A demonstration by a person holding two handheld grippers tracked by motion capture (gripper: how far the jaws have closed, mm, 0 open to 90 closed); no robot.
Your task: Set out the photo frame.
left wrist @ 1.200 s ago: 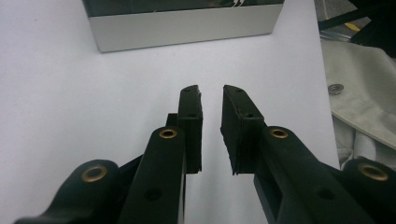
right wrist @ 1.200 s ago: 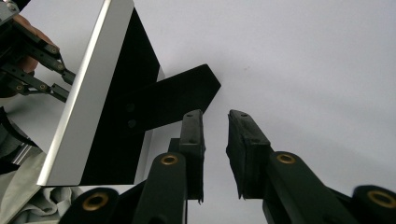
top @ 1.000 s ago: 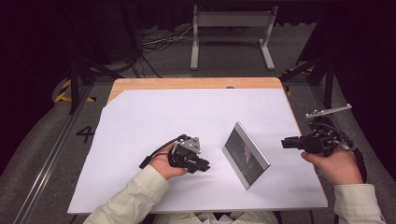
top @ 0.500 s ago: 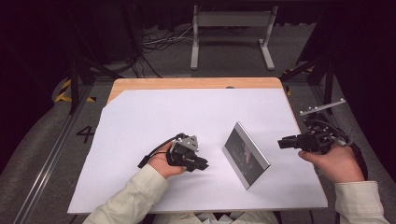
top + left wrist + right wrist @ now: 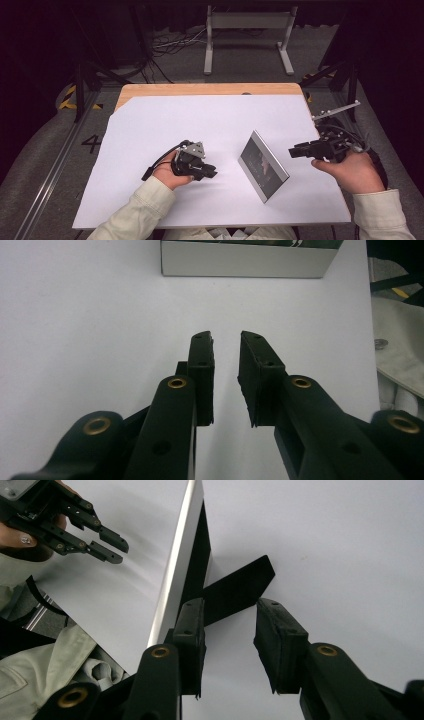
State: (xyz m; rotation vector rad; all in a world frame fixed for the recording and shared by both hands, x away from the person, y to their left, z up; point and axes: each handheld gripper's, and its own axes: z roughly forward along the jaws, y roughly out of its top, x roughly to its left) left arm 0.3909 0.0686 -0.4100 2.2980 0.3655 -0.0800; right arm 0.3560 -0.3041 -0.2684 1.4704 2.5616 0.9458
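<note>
Silver picture frame [image 5: 263, 165] upright on table [image 5: 165, 120]

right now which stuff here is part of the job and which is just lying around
In the job:
- picture frame, propped on its back stand
- left tool, open, empty
- right tool, open, empty

Just lying about:
- white sheet over the table
- metal stand on the floor
- cables on the floor

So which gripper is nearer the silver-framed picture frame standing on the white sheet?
Right, by a little. The right gripper hovers just behind the silver-framed picture frame, near its black prop stand, jaws just opening, empty. The left gripper rests facing its front, farther off.
</note>
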